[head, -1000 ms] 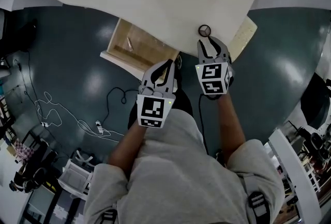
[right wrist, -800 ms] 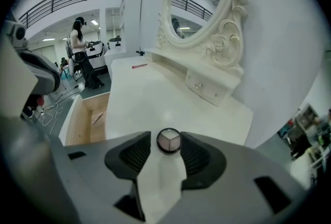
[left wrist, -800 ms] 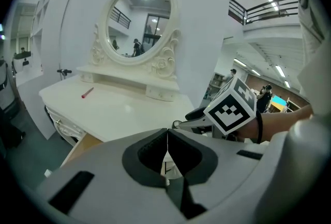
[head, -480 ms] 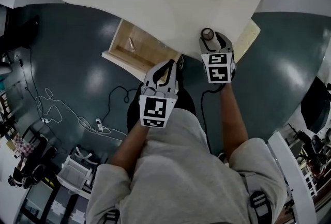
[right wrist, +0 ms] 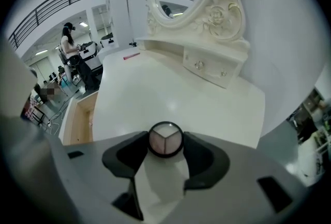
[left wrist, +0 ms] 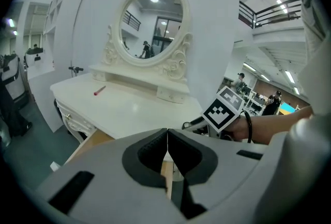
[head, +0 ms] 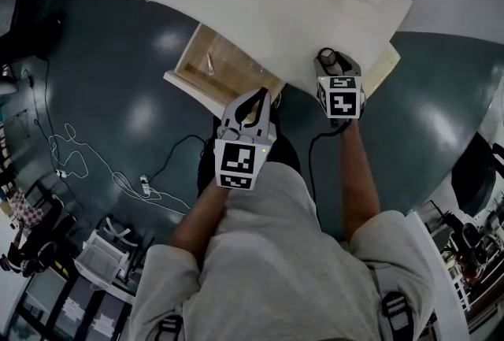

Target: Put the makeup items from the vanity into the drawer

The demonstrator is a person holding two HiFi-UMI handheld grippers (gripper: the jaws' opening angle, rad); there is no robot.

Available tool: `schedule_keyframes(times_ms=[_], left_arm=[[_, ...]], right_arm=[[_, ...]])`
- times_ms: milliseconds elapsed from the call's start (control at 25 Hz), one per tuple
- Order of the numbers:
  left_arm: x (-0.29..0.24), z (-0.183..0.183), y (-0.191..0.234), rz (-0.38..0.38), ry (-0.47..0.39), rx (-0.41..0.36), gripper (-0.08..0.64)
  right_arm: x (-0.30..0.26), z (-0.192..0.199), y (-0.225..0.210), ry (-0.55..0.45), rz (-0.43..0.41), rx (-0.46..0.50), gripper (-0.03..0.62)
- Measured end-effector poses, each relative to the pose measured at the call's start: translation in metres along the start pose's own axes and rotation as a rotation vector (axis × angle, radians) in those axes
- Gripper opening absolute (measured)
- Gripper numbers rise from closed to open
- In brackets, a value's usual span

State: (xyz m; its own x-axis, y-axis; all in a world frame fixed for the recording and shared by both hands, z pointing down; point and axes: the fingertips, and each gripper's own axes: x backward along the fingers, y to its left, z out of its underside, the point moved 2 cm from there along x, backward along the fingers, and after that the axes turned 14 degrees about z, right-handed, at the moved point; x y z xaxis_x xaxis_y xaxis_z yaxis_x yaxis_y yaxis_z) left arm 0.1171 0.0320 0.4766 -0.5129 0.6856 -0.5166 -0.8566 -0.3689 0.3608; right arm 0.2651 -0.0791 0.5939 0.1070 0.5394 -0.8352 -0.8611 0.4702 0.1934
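Black-rimmed round compact (head: 326, 57) lies on the white vanity top (head: 260, 9). The right gripper (right wrist: 165, 138) has just opened its jaws wide and come down around it without clamping yet, so a grasp seems next. The left gripper (left wrist: 167, 148) is closed, empty.

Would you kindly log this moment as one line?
left gripper shut, empty | right gripper just opened around compact on vanity | drawer open

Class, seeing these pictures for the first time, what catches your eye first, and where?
A round three-pan compact lies at the front edge of the vanity, between the jaws of the right gripper, which have just been opening. An ornate oval mirror stands at the back, and a wooden drawer is pulled out beneath the top.
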Motion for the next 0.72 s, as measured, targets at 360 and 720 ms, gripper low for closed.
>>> schedule_keyframes(times_ms=[360, 720], left_arm=[[0.008, 0.003, 0.014, -0.019, -0.017, 0.029, 0.009], [0.027, 0.008, 0.032, -0.067, -0.037, 0.055, 0.008]], right_arm=[[0.016, -0.024, 0.028, -0.063, -0.031, 0.034, 0.225], [0.030, -0.048, 0.072, -0.111, -0.104, 0.081, 0.224]])
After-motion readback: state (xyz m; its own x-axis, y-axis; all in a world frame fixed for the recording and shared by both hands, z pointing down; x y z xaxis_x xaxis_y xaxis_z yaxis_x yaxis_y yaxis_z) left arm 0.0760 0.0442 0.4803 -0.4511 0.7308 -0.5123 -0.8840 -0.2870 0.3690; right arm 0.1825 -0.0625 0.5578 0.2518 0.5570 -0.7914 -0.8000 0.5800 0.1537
